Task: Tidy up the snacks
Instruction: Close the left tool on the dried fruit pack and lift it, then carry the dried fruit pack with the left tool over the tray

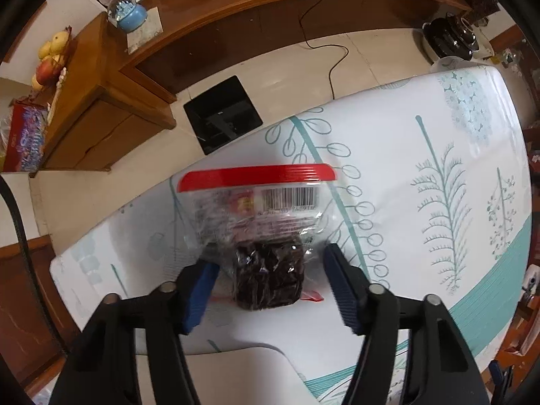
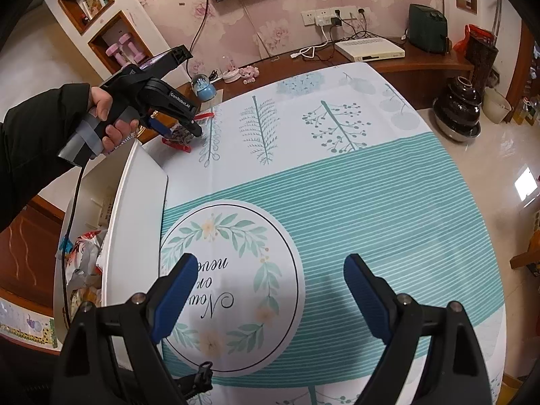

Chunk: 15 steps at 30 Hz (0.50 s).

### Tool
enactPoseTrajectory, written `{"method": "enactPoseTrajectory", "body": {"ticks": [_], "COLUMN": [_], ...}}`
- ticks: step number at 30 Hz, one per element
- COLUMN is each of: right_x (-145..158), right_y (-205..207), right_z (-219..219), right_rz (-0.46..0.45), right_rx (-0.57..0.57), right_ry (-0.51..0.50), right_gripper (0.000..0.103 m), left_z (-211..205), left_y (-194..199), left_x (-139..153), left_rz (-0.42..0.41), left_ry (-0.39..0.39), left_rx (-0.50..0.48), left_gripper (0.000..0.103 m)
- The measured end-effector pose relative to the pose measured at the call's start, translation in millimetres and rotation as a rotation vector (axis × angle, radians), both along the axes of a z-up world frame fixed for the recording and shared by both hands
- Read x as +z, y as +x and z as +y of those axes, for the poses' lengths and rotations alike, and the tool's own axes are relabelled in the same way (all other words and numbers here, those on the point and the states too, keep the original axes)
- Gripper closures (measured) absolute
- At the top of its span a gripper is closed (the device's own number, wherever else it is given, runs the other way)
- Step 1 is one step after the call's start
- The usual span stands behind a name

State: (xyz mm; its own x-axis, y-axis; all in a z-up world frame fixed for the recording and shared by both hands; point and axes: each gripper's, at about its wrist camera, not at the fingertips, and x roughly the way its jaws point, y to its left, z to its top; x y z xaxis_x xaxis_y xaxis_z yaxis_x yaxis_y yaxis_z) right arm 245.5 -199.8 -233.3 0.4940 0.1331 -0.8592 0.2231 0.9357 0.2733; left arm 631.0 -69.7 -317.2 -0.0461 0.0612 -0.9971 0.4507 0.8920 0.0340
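A clear snack bag (image 1: 263, 236) with a red top band, a barcode and dark dried fruit inside lies on the tablecloth near its far left edge. My left gripper (image 1: 270, 266) is open, its blue pads on either side of the bag's lower part, the left pad close to the film. In the right wrist view the left gripper (image 2: 179, 128) hovers over the same bag (image 2: 179, 136) by the white bin. My right gripper (image 2: 270, 287) is open and empty above the round wreath print.
A white storage bin (image 2: 135, 209) stands at the table's left edge with several snack packs (image 2: 84, 260) inside. The teal and white tablecloth (image 2: 337, 185) covers the table. A wooden TV cabinet (image 1: 236, 10) and a black floor scale (image 1: 222, 114) lie beyond.
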Motion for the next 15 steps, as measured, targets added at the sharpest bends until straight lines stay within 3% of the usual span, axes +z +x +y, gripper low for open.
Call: {"method": "enactPoseTrajectory", "body": {"ticks": [9, 15], "right_x": [-1, 2], "right_y": [4, 5], "right_z": [2, 5], "right_rz": [0.009, 0.005], "right_rx": [0.003, 0.018], "right_ry": [0.001, 0.002], "right_gripper": [0.014, 0.014], "left_z": [4, 3], "left_y": [-3, -13], "left_x": [2, 29], "left_rz": [0.009, -0.012], "left_ry": [-0.031, -0.084], "left_rx": [0.008, 0.002], "left_gripper": [0.052, 0.062]}}
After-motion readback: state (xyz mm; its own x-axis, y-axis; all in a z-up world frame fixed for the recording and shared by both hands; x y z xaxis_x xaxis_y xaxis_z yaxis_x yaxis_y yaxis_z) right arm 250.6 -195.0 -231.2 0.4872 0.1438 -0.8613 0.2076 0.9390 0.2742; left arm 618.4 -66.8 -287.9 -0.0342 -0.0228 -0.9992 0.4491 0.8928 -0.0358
